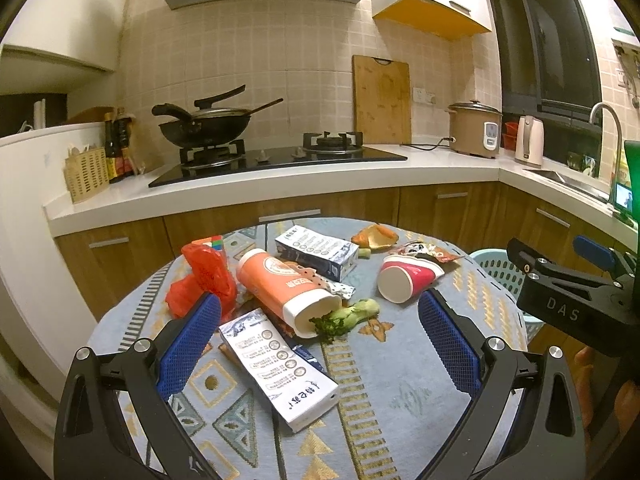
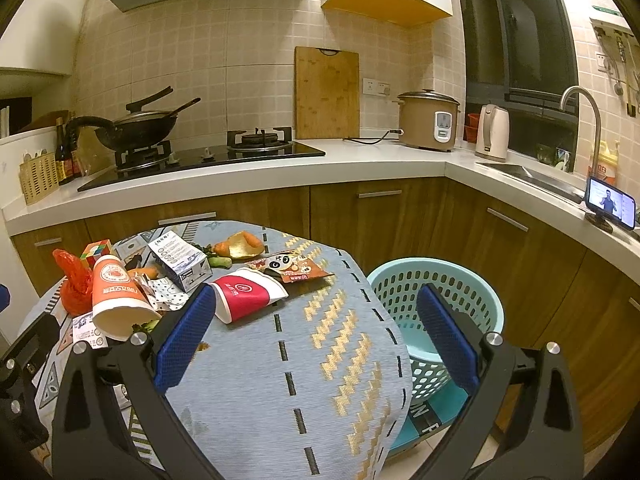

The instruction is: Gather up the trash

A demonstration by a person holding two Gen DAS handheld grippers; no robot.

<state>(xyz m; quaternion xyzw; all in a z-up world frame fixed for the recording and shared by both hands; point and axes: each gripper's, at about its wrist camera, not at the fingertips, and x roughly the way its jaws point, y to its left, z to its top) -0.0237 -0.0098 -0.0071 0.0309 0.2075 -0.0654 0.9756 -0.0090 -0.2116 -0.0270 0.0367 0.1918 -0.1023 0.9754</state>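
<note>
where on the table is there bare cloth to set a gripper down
Bare cloth lies on the table near the basket, in front of the red cup. The far left is crowded: orange cup, milk cartons, red bag.

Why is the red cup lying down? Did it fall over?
Tipped over: the red cup lies on its side on the table, open mouth facing sideways. Why, cannot tell.

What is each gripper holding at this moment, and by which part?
Nothing is held. The left gripper is open above the milk carton without touching it, and the right gripper is open over the table.
</note>
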